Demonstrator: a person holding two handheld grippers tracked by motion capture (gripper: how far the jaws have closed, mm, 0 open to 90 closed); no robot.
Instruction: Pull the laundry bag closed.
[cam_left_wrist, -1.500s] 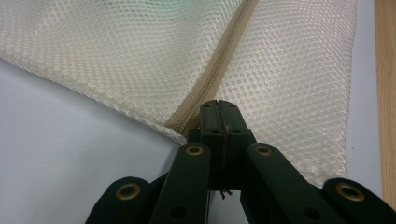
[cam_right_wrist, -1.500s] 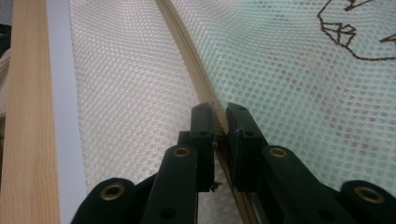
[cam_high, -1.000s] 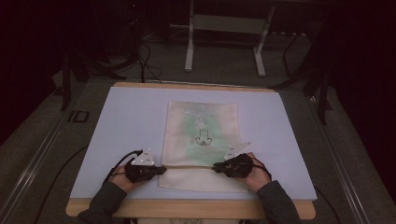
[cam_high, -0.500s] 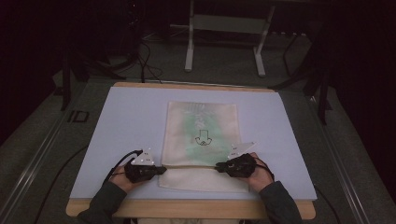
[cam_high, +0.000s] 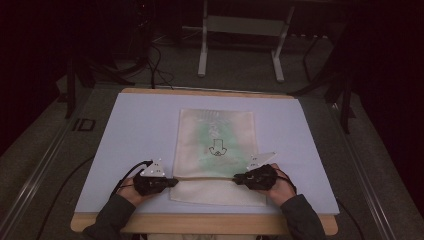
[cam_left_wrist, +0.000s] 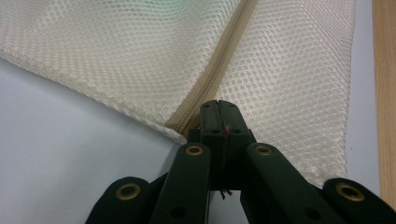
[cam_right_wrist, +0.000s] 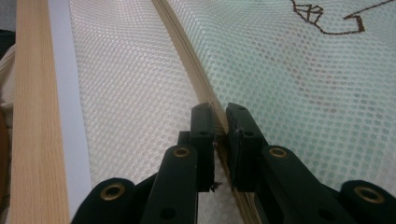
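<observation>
On the counter (cam_high: 130, 130): pale top sheet w/ a wood edge along the near side; one mesh bag (cam_high: 215, 150) lies flat about mid-counter, long side running away from the person.
Mesh bag: cream netting, greenish patch showing through the far part, small dark line drawing (cam_high: 217, 149) on it. Near part looks plain cream.
Zipper (cam_left_wrist: 219, 79): tan strip crossing the bag side to side, close to its near end. Both grippers sit on this line.
Left gripper (cam_high: 172, 182): at the bag's left edge, held by the left hand (cam_high: 131, 189), pointing right. Grey three-cornered plate on top, cable looping off behind it.
Left fingers (cam_left_wrist: 209, 122): clenched, pressed together right at the zipper's end by the bag's edge; a bit of zipper end appears nipped betw. them, hard to be sure how much.
Right gripper (cam_high: 236, 178): over the bag's right part, held by the right hand (cam_high: 280, 186), pointing left toward the other gripper. Grey plate on top too.
Right fingers (cam_right_wrist: 201, 122): closed down on the zipper strip, one each side of it; a thin gap betw. them w/ the tan strip in it. Netting lies flat on both sides.
Grippers vs. each other: well apart, facing along the same zipper line.
Surroundings: dark room; a metal stand (cam_high: 240, 40) on the floor beyond the counter, cables on the floor at left.
</observation>
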